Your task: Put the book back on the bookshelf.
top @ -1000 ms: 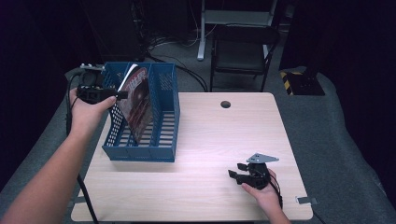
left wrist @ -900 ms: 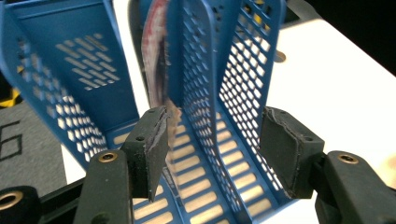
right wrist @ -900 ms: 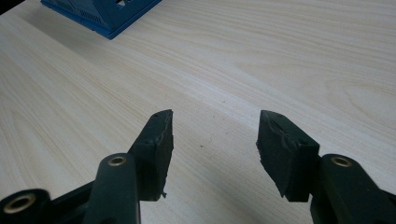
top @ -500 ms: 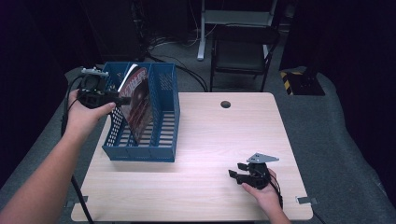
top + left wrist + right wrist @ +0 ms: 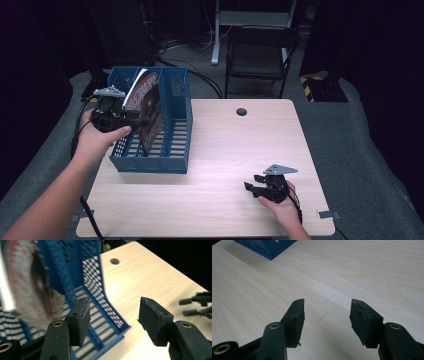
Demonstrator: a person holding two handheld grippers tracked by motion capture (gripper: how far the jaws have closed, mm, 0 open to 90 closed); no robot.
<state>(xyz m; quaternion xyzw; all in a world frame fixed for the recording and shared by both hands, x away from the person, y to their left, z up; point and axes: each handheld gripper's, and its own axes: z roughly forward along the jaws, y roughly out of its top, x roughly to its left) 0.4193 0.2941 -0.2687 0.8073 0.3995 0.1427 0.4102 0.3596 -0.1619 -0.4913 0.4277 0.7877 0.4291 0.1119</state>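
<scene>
The left gripper (image 5: 142, 121) has drawn back from the magazine (image 5: 147, 107), empty.

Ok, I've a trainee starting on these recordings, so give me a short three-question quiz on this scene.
1. True or false: the left gripper has its jaws closed on the magazine.
2. Where does the magazine stand? A) flat on the table B) upright in the blue file rack C) on the chair
3. What lies between the right gripper jaws?

Key:
1. False; its jaws are open with nothing between them.
2. B
3. Nothing; they are open over bare tabletop.
</scene>
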